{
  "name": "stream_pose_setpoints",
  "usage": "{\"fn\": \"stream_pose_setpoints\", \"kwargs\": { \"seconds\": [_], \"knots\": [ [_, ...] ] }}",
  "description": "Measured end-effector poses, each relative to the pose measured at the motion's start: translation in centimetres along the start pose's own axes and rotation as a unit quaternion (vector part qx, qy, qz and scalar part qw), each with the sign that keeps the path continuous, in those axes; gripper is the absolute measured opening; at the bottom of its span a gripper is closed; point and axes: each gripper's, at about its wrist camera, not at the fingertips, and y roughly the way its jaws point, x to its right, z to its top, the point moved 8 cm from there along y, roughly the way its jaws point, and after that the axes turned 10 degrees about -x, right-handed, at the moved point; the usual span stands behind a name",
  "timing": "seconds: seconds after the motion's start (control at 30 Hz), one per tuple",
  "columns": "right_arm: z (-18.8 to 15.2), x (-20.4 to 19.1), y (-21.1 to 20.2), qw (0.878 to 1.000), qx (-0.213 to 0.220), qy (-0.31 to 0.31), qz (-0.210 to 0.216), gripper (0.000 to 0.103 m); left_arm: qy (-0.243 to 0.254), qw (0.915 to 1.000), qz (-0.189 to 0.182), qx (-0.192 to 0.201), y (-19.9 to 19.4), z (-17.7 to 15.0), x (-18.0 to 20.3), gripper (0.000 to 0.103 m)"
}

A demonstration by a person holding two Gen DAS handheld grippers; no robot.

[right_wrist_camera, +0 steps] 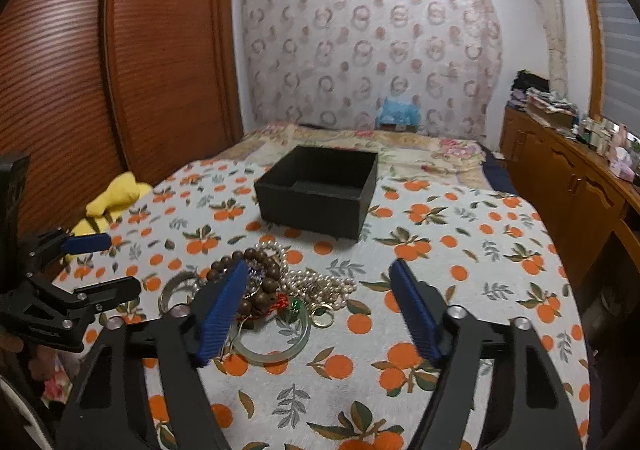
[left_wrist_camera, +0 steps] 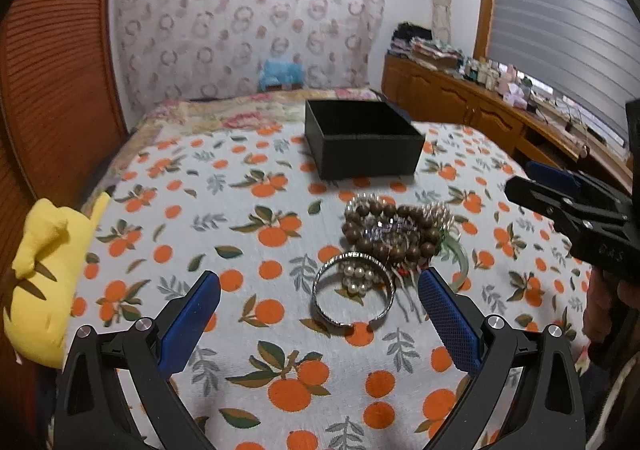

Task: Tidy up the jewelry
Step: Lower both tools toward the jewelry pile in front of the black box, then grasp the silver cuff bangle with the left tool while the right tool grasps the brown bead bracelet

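Jewelry heap [left_wrist_camera: 394, 238] mid-bed, black box [left_wrist_camera: 362, 138] beyond. Both grippers' fingers apart, empty. Silver bangle [left_wrist_camera: 352, 290] looks stiff, slippery; take its rim.

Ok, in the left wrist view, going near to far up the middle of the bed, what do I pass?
Silver open bangle → brown wooden bead bracelet → open black square box → blue plush toy by the far wall.
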Motion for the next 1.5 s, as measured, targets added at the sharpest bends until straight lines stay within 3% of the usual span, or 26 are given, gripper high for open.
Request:
{"fn": "stream_pose_setpoints", "kwargs": {
  "seconds": [0.2, 0.33, 0.43, 0.57, 0.7, 0.9, 1.33, 1.43, 1.5],
  "knots": [
    [-0.1, -0.6, 2.1, 0.999, -0.027, -0.017, 0.023, 0.052, 0.020, 0.9990, -0.016, -0.038, 2.9, -0.6, 0.7, 0.096],
    [-0.1, -0.6, 2.5, 0.999, -0.033, -0.023, 0.023, 0.050, 0.028, 0.9979, -0.027, -0.051, 4.1, -1.0, 1.3, 0.095],
    [-0.1, -0.5, 2.9, 0.998, -0.042, -0.026, 0.028, 0.048, 0.036, 0.9969, -0.039, -0.059, 4.6, -1.1, 2.0, 0.087],
    [-0.2, -1.0, 3.7, 0.997, -0.055, -0.032, 0.040, 0.035, 0.040, 0.9961, -0.035, -0.071, 5.6, -1.2, 2.2, 0.075],
    [0.1, -1.6, 4.4, 0.995, -0.066, -0.043, 0.053, 0.035, 0.044, 0.9950, -0.036, -0.082, 6.4, -1.1, 2.3, 0.072],
    [0.8, -2.7, 6.4, 0.992, -0.089, -0.058, 0.068, 0.035, 0.054, 0.9951, -0.034, -0.075, 6.3, -1.1, 2.4, 0.058],
    [0.3, -3.5, 10.9, 0.983, -0.150, -0.064, 0.081, 0.035, 0.033, 0.9978, -0.033, -0.048, 4.7, -0.5, 1.2, 0.058],
    [0.4, -3.5, 11.1, 0.982, -0.155, -0.056, 0.094, 0.028, 0.030, 0.9982, -0.030, -0.044, 4.3, -0.6, 0.8, 0.058],
    [0.4, -3.8, 11.2, 0.980, -0.158, -0.058, 0.106, 0.015, 0.029, 0.9984, -0.027, -0.040, 4.0, -0.8, 0.5, 0.058]
  ]
}}
